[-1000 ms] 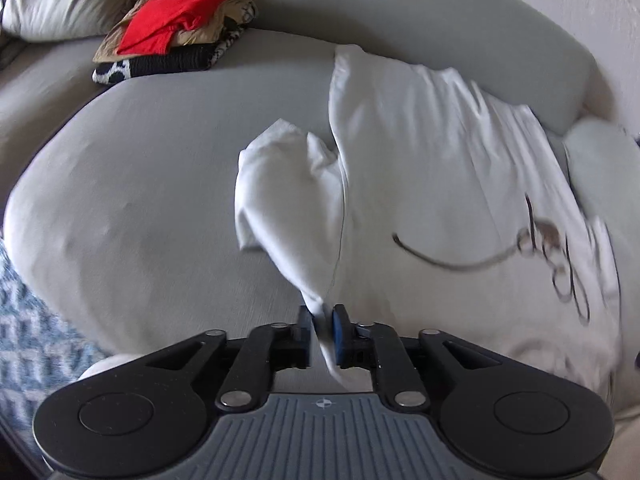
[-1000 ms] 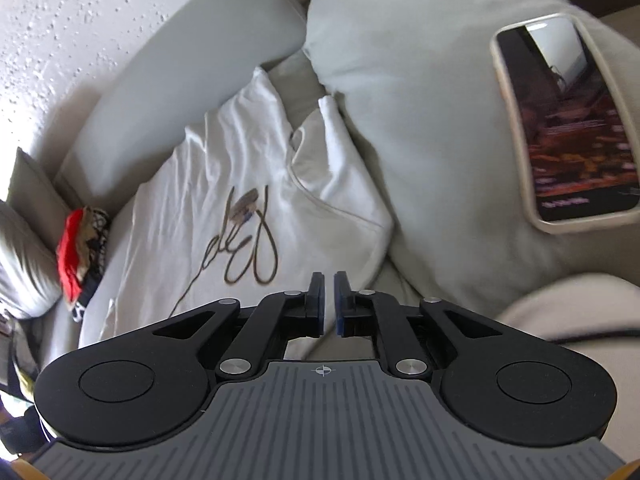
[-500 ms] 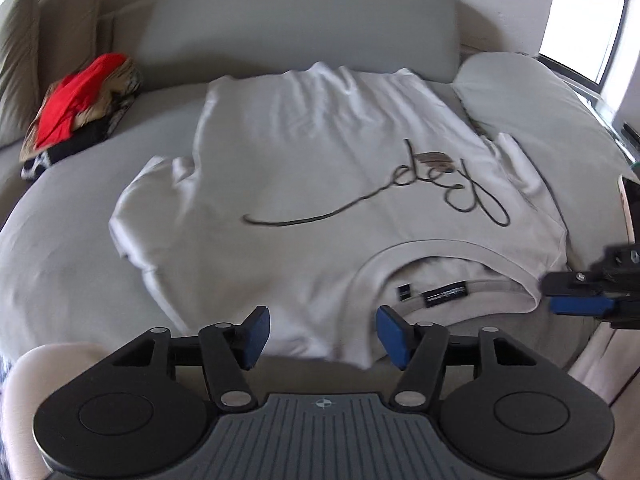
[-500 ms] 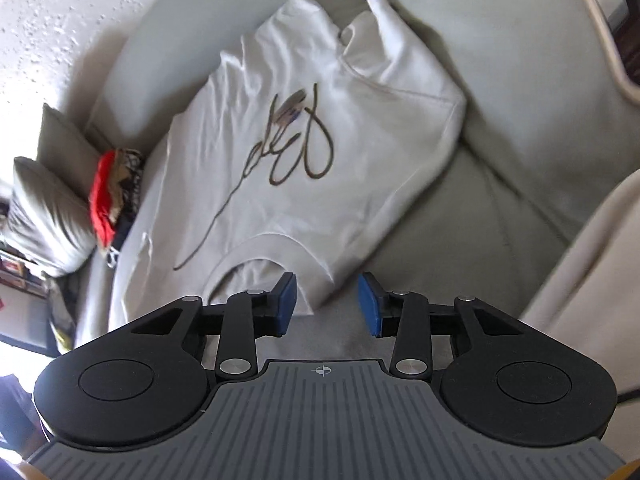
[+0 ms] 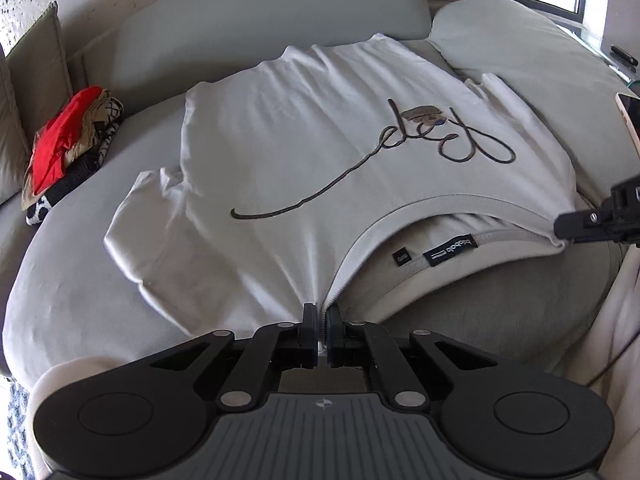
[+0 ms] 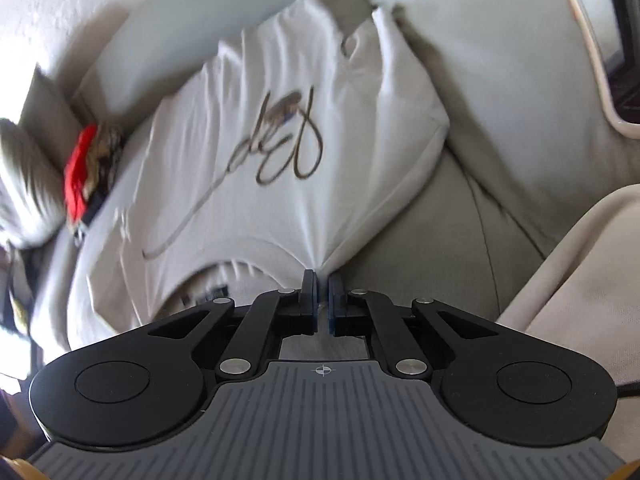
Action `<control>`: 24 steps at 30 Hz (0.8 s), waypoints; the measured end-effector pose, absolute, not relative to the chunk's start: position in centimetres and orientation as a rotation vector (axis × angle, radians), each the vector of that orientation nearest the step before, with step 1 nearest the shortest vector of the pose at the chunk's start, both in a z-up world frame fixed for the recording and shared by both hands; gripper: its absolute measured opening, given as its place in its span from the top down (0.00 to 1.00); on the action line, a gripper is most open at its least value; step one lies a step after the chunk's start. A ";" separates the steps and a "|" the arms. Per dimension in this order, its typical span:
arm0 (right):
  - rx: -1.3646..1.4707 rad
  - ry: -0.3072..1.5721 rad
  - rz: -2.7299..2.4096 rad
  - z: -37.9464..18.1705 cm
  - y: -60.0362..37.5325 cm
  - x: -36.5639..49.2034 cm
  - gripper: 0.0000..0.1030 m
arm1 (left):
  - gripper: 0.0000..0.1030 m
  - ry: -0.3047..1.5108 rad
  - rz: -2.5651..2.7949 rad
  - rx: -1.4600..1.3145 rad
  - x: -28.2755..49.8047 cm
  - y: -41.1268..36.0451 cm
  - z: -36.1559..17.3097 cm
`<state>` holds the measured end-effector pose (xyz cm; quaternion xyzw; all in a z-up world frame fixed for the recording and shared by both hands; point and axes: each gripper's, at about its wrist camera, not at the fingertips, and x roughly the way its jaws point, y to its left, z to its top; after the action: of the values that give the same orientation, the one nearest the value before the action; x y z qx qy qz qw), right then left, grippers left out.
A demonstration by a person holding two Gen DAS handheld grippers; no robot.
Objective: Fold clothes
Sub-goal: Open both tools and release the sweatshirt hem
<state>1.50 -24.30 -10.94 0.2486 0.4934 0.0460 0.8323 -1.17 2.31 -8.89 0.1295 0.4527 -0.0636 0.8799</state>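
Grey sofa (image 5: 100, 280) | white shirt (image 5: 280, 140), script print unreadable | left tongs (image 5: 320, 330), right tongs (image 6: 321, 302) clamp collar

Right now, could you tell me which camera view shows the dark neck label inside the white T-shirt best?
The left wrist view: the neck label is sharp and unobstructed inside the white T-shirt. The right wrist view shows it only as a small blurred dark patch.

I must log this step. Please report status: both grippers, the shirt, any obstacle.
Left gripper shut on shirt near the collar. Right gripper shut on shirt's other shoulder. Shirt flat on sofa, print up. Phone on cushion beside it, not touching.
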 end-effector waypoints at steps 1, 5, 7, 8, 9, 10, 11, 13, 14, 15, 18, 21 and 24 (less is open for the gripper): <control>0.528 1.051 0.108 -10.8 -24.5 1.7 0.89 | 0.98 0.958 -0.135 0.282 -1.0 2.2 -9.2; 0.548 0.994 0.110 -8.5 -26.7 1.4 0.67 | 0.76 0.978 -0.112 0.236 -0.6 2.3 -8.6; 0.590 0.937 0.091 -7.6 -29.0 1.5 0.61 | 0.61 0.976 -0.145 0.177 -0.8 2.7 -7.5; 0.626 0.917 0.069 -7.8 -30.2 1.8 0.60 | 0.61 0.965 -0.160 0.154 -0.8 2.7 -7.0; 0.664 0.899 0.046 -8.0 -31.4 2.2 0.60 | 0.61 0.956 -0.166 0.141 -0.7 2.5 -6.6; 0.701 0.900 0.027 -8.6 -32.4 2.8 0.58 | 0.61 0.946 -0.174 0.127 -0.5 2.3 -6.2; 0.739 0.904 0.009 -9.4 -33.3 3.5 0.58 | 0.60 0.930 -0.186 0.115 -0.1 1.9 -6.0; 0.814 0.911 -0.027 -10.8 -35.3 4.9 0.58 | 0.59 0.905 -0.213 0.117 1.0 0.5 -6.1; 0.842 0.921 -0.036 -11.5 -35.8 5.5 0.58 | 0.59 0.895 -0.225 0.126 1.6 -0.3 -6.3; 0.863 0.925 -0.040 -12.0 -36.2 6.0 0.58 | 0.59 0.888 -0.241 0.139 2.3 -1.1 -6.6; 0.947 0.935 -0.036 -13.6 -36.9 6.4 0.54 | 0.59 0.886 -0.278 0.141 4.2 -2.9 -7.4; 1.030 0.904 -0.019 -15.2 -37.4 6.2 0.54 | 0.61 0.921 -0.265 0.109 5.4 -3.4 -8.6; 1.176 0.827 0.027 -16.9 -37.6 6.1 0.53 | 0.61 0.947 -0.257 0.061 5.8 -3.1 -9.5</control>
<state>6.11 -37.55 -16.91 0.5387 0.3789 0.0122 0.7524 5.78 -3.09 -9.51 0.0293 0.4548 -0.1235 0.8815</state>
